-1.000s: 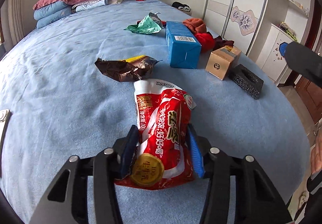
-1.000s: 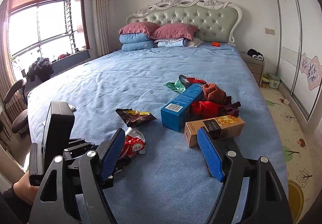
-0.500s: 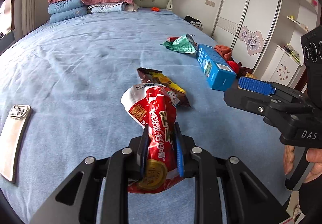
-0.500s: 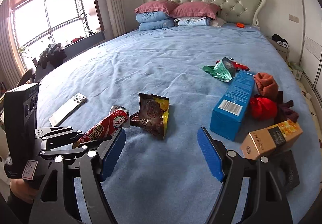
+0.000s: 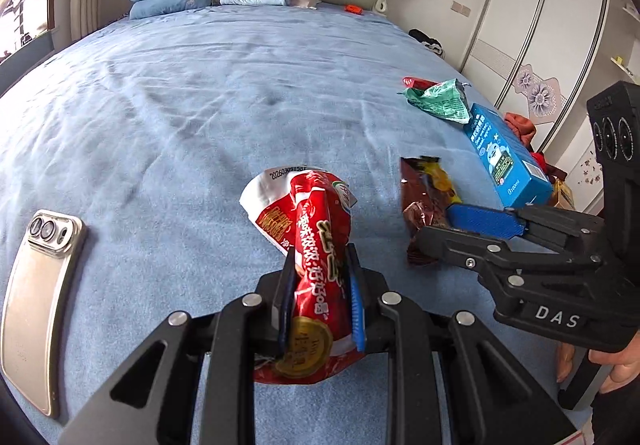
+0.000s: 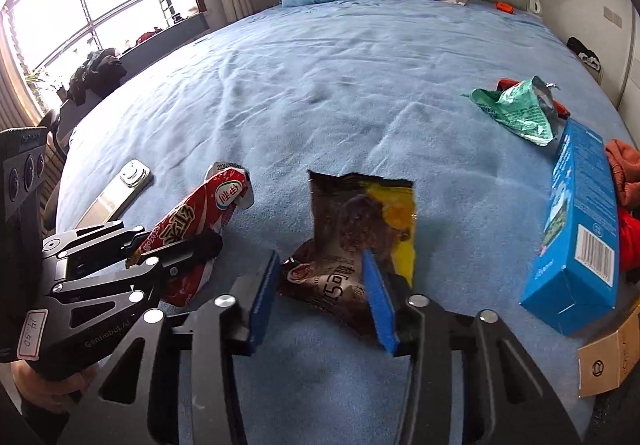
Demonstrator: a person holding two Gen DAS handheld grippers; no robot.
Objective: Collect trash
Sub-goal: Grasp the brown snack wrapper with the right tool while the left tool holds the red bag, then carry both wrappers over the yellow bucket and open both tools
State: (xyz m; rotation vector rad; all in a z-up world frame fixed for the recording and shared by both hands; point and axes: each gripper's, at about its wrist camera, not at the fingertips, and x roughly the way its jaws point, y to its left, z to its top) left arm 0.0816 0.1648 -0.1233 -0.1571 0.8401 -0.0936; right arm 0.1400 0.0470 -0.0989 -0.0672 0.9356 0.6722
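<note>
Left wrist view: left hand-held gripper (image 5: 320, 293) pinching a red snack wrapper (image 5: 310, 245), held clear above the blue bed (image 5: 200, 105); wrapper's lower end crumpled behind the pads, print only partly legible. Phone (image 5: 38, 297) lying flat on the bed at left. Right hand-held gripper (image 5: 460, 229) seen side-on at right, one blue pad visible, the other hidden, so jaw spacing not readable here; beneath it a brown snack wrapper (image 5: 426, 193), partly covered. Beyond, a blue carton (image 5: 504, 157) and a green wrapper (image 5: 440, 101). Brown cardboard box (image 5: 564, 193) almost wholly hidden behind the carton.

Right wrist view: right hand-held gripper (image 6: 326, 293) spread, pads standing either side of the brown snack wrapper (image 6: 360, 237) lying on the bed (image 6: 320, 85); contact with the pads not determinable. Left hand-held gripper (image 6: 180, 249) at left, clamped on the red snack wrapper (image 6: 192, 221), wrapper tilted up off the bed. Blue carton (image 6: 576, 229) shown with barcode, cardboard box (image 6: 608, 361) cut off at frame edge, green wrapper (image 6: 516, 109) behind. Orange and red cloth (image 6: 624, 173) partly hidden by the carton. Phone (image 6: 116, 193) partly masked by the left tool.
</note>
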